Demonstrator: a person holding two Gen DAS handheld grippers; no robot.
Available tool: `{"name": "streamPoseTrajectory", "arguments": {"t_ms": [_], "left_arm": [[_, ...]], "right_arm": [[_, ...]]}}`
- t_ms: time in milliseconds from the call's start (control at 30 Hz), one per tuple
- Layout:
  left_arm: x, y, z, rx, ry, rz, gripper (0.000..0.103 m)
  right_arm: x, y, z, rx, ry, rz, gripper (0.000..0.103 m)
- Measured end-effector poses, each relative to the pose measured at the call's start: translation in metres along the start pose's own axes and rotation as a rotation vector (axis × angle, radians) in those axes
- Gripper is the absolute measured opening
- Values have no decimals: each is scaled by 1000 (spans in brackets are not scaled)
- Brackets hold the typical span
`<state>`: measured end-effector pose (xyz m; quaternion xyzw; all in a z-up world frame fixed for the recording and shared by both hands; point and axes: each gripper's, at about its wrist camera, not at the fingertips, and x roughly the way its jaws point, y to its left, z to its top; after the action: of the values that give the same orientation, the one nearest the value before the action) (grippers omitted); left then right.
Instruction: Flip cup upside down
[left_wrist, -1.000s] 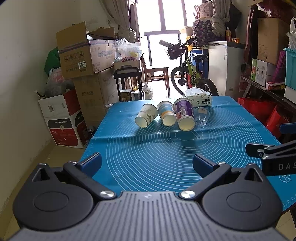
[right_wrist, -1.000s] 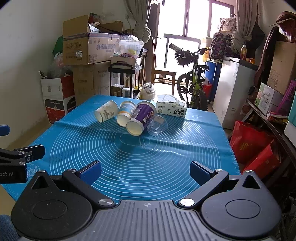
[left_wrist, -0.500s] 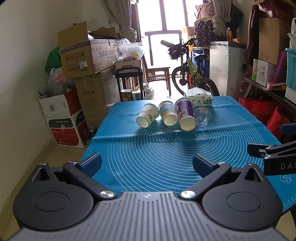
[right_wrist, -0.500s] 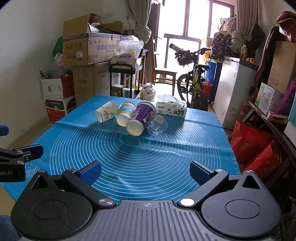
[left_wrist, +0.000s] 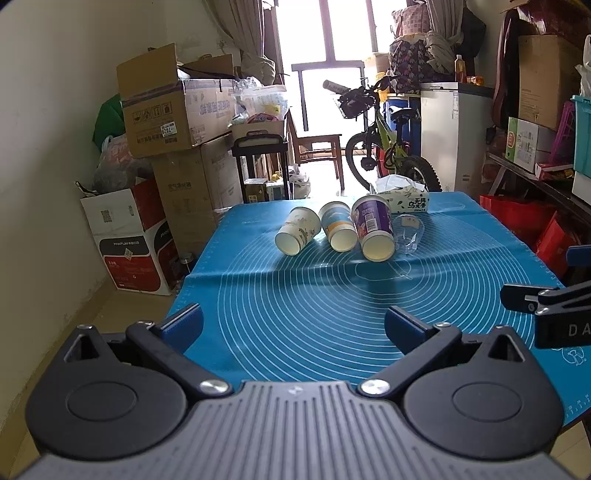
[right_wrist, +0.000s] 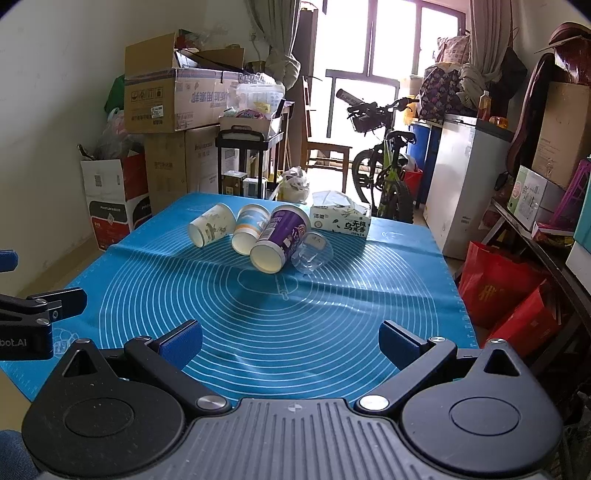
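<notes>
Several cups lie on their sides in a row at the far part of the blue mat (left_wrist: 295, 306), mouths toward me: a white patterned cup (left_wrist: 297, 235), a blue-and-orange cup (left_wrist: 338, 230), a purple cup (left_wrist: 372, 227) and a clear plastic cup (left_wrist: 408, 234). The right wrist view shows them too: the white cup (right_wrist: 211, 229), the blue-and-orange cup (right_wrist: 250, 229), the purple cup (right_wrist: 279, 238) and the clear cup (right_wrist: 312, 253). My left gripper (left_wrist: 293, 325) is open and empty over the mat's near edge. My right gripper (right_wrist: 291, 341) is open and empty, level with it to the right.
A tissue box (left_wrist: 402, 199) stands behind the cups. Cardboard boxes (left_wrist: 173, 110) are stacked at the left wall. A bicycle (left_wrist: 384, 147) and a white freezer (left_wrist: 456, 133) stand beyond the table. Red bags (right_wrist: 506, 295) sit on the floor at the right.
Both grippers have barely moved; the left one has shifted very slightly. The cups lie as before.
</notes>
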<state>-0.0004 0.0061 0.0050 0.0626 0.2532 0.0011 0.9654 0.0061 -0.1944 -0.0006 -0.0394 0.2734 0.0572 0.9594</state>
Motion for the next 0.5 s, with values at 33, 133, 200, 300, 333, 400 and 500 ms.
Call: {"name": "streamPoseTrajectory", "arguments": {"t_ms": [33,133,200,300,333,400,500], "left_arm": [[0,0,0,-1,1,-1,103],[1,0,0,4,5,1,103],[1,-1,0,6,6,2,103],[2,-1,-1,8,5,2,103],[3,-1,-1,9,5,3,103],[2,-1,-1,5,7,1,103],[5,-3,0,6,12,6,103]], "right_arm": [[0,0,0,0,0,0,103],[1,-1,-1,-1,0,2,103],[0,-1,-1,0,0,1,103],[1,-1,-1,0,1,1,103],[1,-1,-1,0,1,1,103],[1,0,-1,-2,1,-1,103],[2,-1,-2,-2,3,-7,103]]}}
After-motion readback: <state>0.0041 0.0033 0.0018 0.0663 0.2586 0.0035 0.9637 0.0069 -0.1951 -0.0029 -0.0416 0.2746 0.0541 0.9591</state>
